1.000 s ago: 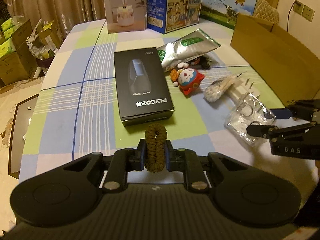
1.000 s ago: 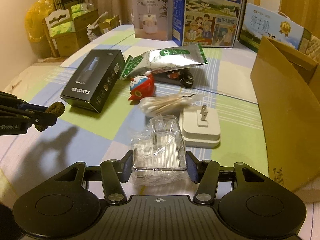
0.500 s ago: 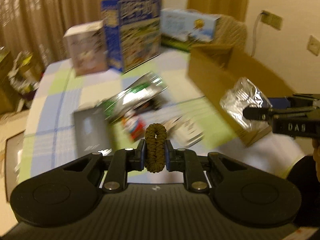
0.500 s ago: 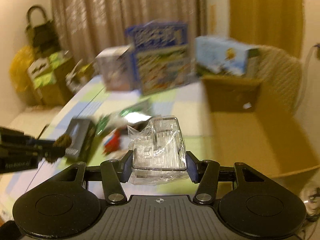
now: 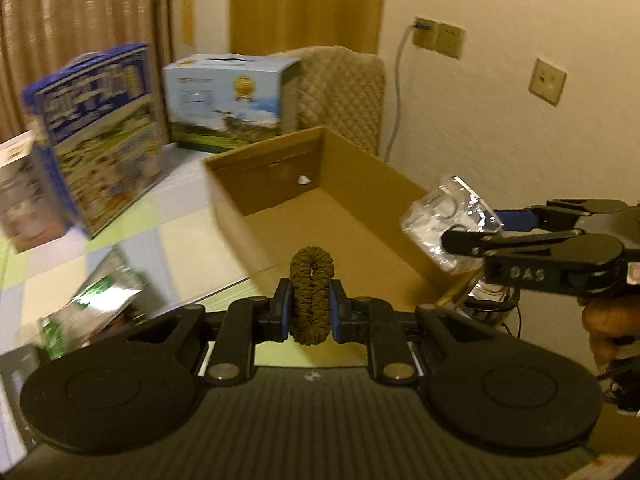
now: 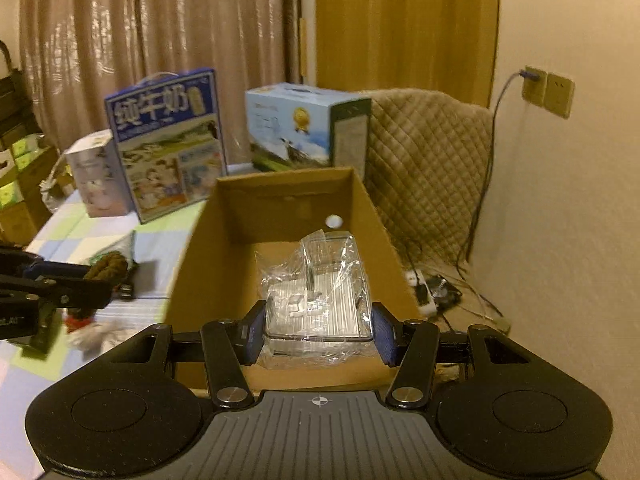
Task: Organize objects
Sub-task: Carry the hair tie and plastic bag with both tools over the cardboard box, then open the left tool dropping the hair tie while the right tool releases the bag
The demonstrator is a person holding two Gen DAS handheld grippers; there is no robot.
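A: While the left hand-held gripper [image 5: 311, 314] is raised in front of the cardboard box [image 5: 362, 196], what does it carry?

B: Its two blue pads are pressed on a brown hair tie [image 5: 311, 294], a braided loop that stands upright between them. In the right wrist view this hair tie [image 6: 107, 266] is at the left side, above the desk [image 6: 156, 248] and outside the box wall.

A: And the right hand-held gripper [image 6: 318, 330]?

B: It is closed on a clear plastic case [image 6: 318, 294] wrapped in wrinkled film. The case is above the open cardboard box [image 6: 200, 264], near its front part. In the left wrist view the same case [image 5: 450, 220] is seen above the right wall of the box, held by the right hand-held gripper [image 5: 476, 226].

A: What is inside the box?

B: I see only the brown floor and a small white spot on the far wall.

A: What is around it?

B: Behind the box stands a light blue carton [image 6: 304, 126], and to the left of it a dark blue milk carton [image 6: 166, 142] and a small white box [image 6: 96, 172]. A silver and green pouch [image 5: 100, 300] lies on the checked desk cloth, but it is blurred. A quilted chair [image 6: 428, 168] stands behind the cardboard box, by the wall.
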